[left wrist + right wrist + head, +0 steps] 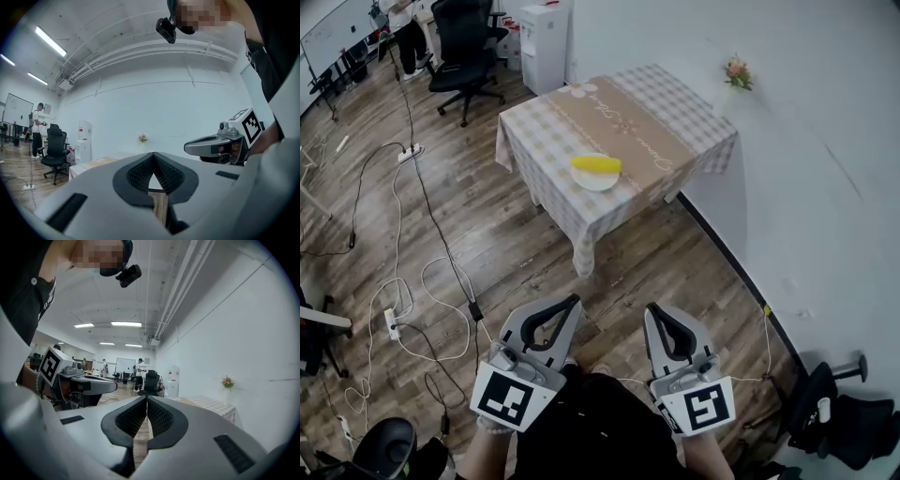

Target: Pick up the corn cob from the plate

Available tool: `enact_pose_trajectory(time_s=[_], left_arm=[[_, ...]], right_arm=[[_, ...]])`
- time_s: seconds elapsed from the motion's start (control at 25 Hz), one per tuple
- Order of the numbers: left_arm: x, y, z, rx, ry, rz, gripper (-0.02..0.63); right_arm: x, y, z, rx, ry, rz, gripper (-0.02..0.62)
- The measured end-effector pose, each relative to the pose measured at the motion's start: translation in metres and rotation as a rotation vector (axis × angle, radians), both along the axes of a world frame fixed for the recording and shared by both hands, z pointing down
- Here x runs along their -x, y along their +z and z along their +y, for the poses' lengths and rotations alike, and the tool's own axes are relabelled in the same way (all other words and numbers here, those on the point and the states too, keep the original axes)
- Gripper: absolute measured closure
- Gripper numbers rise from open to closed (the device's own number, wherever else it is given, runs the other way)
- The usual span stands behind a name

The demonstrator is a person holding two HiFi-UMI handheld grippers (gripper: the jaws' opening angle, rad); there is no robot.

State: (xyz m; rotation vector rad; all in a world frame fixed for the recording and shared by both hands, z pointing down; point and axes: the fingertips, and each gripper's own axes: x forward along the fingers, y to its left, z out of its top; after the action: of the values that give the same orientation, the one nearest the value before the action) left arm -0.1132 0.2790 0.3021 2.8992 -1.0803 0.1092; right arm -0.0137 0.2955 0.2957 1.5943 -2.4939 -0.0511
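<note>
Because the corn cob [596, 165] lies on its plate [598, 185] well off at upper centre, the left gripper [571, 304] and right gripper [655, 310] wait low, jaws together, empty.

Head view, items counted.

- One counter [667, 122], top centre, under a checked cloth.
- One white plate [598, 182] on the counter.
- One yellow corn cob [596, 165] on the plate.
- Two pairs of tongs at the lower edge: left tongs [572, 304] and right tongs [653, 309].
- One flower sprig [737, 72] on the wall, upper right.
- One water dispenser [544, 45], top centre.
- One black office chair [464, 47] fully in view, upper left.
- One person [408, 33], upper left corner.
- Two white power strips on the floor at left: upper power strip [411, 150] and lower power strip [391, 323].
</note>
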Motion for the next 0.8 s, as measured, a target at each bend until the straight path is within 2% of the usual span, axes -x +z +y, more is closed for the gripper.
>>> enact_pose_trajectory(time_s=[0.28, 0.8], left_arm=[[0.015, 0.000, -0.001, -0.022, 0.021, 0.003, 0.594], [0.039, 0.002, -0.001, -0.036, 0.009, -0.009, 0.594]], right_arm=[[0.016, 0.002, 0.001, -0.004, 0.023, 0.006, 0.553], [0.035, 0.007, 0.001, 0.001, 0.019, 0.013, 0.554]])
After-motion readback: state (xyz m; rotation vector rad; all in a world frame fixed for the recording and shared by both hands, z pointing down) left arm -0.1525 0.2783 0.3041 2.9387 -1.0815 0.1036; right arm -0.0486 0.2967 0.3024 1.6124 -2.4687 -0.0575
